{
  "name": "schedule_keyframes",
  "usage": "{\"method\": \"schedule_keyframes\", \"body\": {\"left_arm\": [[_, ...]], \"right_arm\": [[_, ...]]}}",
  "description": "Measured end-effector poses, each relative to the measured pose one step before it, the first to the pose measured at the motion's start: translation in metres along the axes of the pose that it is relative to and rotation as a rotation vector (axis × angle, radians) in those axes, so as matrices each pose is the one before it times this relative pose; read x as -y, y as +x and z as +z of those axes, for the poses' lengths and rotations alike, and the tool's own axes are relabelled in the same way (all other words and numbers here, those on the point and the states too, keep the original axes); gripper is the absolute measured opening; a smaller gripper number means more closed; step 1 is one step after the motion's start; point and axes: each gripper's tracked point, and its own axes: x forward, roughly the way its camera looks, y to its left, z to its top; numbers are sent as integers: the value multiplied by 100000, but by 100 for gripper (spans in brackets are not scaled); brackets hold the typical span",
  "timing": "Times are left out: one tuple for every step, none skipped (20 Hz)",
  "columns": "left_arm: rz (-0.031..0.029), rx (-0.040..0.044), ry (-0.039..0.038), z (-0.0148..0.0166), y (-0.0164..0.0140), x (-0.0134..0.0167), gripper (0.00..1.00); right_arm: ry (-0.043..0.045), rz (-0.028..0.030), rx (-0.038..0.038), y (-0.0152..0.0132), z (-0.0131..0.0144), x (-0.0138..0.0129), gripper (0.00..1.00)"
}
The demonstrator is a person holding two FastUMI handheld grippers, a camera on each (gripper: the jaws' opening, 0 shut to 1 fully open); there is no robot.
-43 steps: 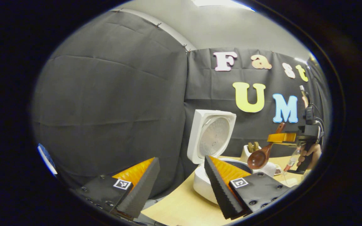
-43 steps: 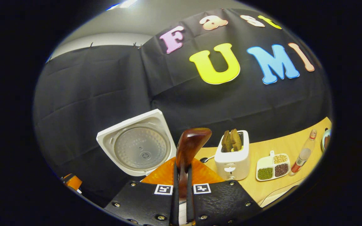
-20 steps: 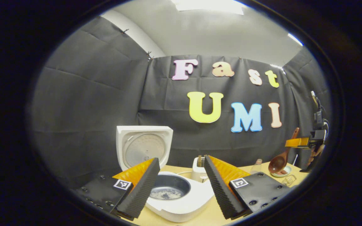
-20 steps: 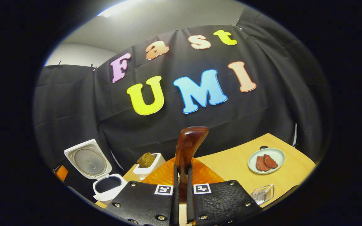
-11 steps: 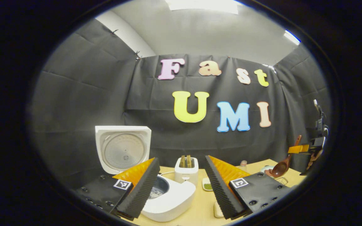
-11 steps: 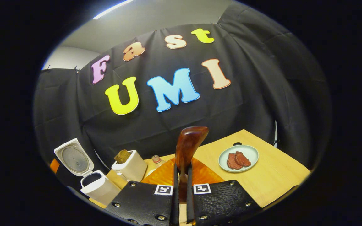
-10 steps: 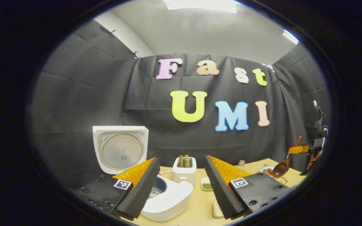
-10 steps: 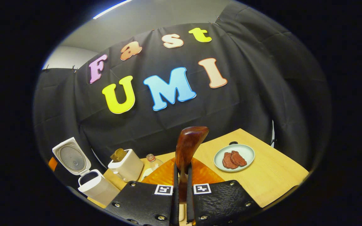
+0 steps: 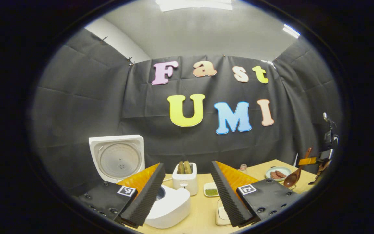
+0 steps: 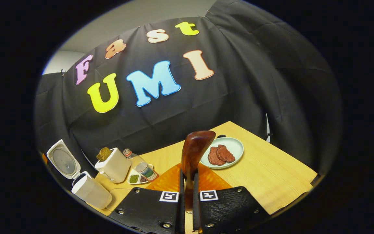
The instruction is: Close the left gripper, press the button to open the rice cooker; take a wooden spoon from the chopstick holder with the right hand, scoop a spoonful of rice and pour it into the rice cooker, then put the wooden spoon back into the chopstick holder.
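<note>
Right gripper view: the right tongs (image 10: 187, 182) pinch the wooden spoon (image 10: 193, 152) handle above the desk (image 10: 271, 182), far from the rice cooker (image 10: 89, 191). The left tongs (image 9: 185, 191) hang open near the cooker. Held by such a thin handle, the spoon could twist or slip when lowered into the chopstick holder.

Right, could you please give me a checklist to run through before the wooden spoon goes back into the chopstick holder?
1. Right tongs shut on the wooden spoon: ok.
2. Left tongs open, holding nothing: ok.
3. Rice cooker lid raised: ok.
4. Spoon emptied of rice: cannot tell.
5. Where the chopstick holder stands and whether it has room: cannot tell.
</note>
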Motion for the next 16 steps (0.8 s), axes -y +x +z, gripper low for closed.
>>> {"method": "schedule_keyframes", "body": {"left_arm": [[60, 98, 208, 24, -64, 173, 99], [-81, -147, 5, 12, -98, 195, 98], [-3, -59, 103, -39, 54, 73, 98], [288, 208, 382, 96, -46, -13, 98], [434, 251, 469, 148, -154, -125, 98], [500, 297, 321, 192, -76, -140, 98], [453, 367, 7, 98, -59, -190, 98], [439, 335, -329, 185, -9, -203, 98], [300, 204, -468, 44, 27, -193, 99], [380, -199, -404, -35, 59, -260, 98], [532, 51, -287, -123, 189, -301, 98], [1008, 357, -227, 141, 141, -498, 99], [765, 73, -260, 39, 163, -466, 99], [886, 182, -153, 91, 201, -489, 98], [852, 91, 160, 4, 204, -582, 98], [1282, 74, 638, 169, 314, -648, 99]], "right_arm": [[-43, -240, -1450, 265, -637, 261, 10], [201, 126, -1603, 73, -462, 122, 10], [420, 163, -925, 126, -360, 144, 10], [841, 707, -819, 191, -283, -98, 10], [919, 1339, -1052, 81, -281, -11, 11], [653, 527, 777, -132, -120, -72, 14], [-729, -860, 646, -97, 113, 446, 17], [-1324, -1245, 1251, -390, 6, 549, 34], [-1393, -1854, 1325, -59, 709, 541, 50], [-1396, -1773, 1522, -220, 242, 365, 77], [-1415, -1448, 1544, -217, 379, 296, 87], [-1480, -1342, 1330, -565, 573, 99, 97], [-1574, -989, 1504, -466, 578, 116, 98], [-1693, -825, 1680, -507, 639, 12, 98], [-1636, -738, 1989, -534, 666, -20, 98], [-1445, -385, 1930, -495, 736, -179, 98]]}}
